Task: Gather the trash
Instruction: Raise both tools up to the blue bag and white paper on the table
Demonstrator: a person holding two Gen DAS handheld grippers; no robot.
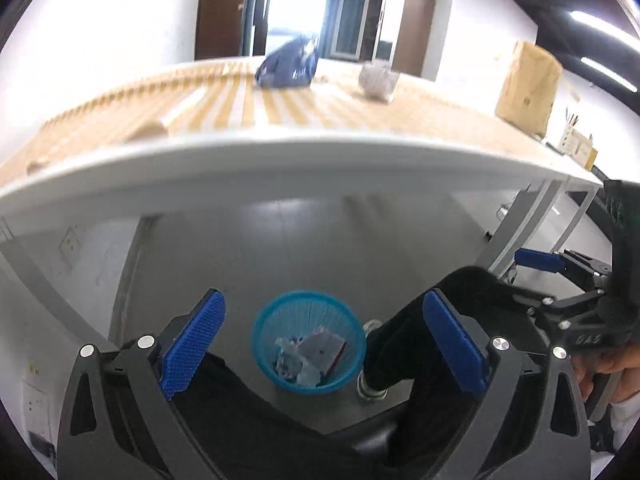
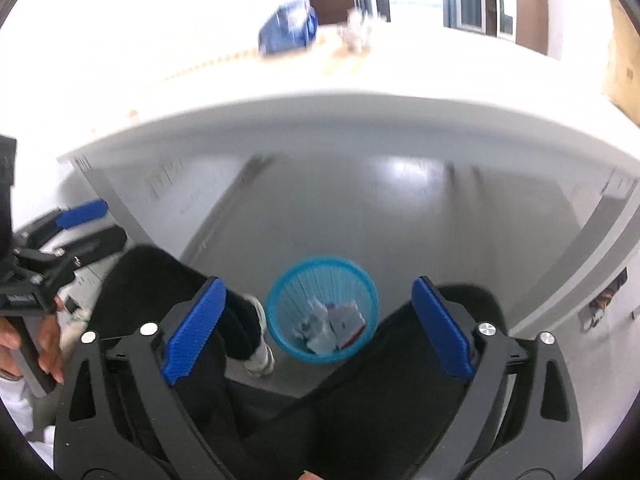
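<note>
Left wrist view. Left gripper [image 1: 324,344] jaws spread wide, nothing between the blue pads. Framed in the gap, down on the grey floor [image 1: 304,248]: a small turquoise mesh bin [image 1: 309,342], upright, round rim, ribbed see-through wall. Inside it, crumpled whitish scraps and a flat grey piece with a red edge [image 1: 320,354]; details soft. The bin stands between the person's dark trouser legs [image 1: 404,344], a pale shoe [image 1: 370,388] just beside its right side. Above, the white edge of a table [image 1: 280,160], top striped tan and white. On the far part of the top: a crumpled blue bag [image 1: 286,66] and, well apart to its right, a grey-white wad [image 1: 376,80]. Only this view shows clearly a brown paper-wrapped parcel [image 1: 528,84] at the table's right end, and the right gripper [image 1: 560,268] at the frame's right edge with one blue pad visible and a hand [image 1: 612,364] on its handle.

Right wrist view. Right gripper [image 2: 320,326] jaws also wide apart, empty. Same bin [image 2: 322,308] seen between the pads, same scraps and the red-edged piece [image 2: 348,324] within. Shoe [image 2: 260,344] here lies at the bin's left. The tabletop [image 2: 240,92] is washed out by glare; blue bag [image 2: 286,32] and wad [image 2: 356,34] are blurred, sitting near each other. This view alone shows the left gripper [image 2: 60,224] from outside, at the left edge, with fingers [image 2: 50,340] wrapped on its grip.
</note>
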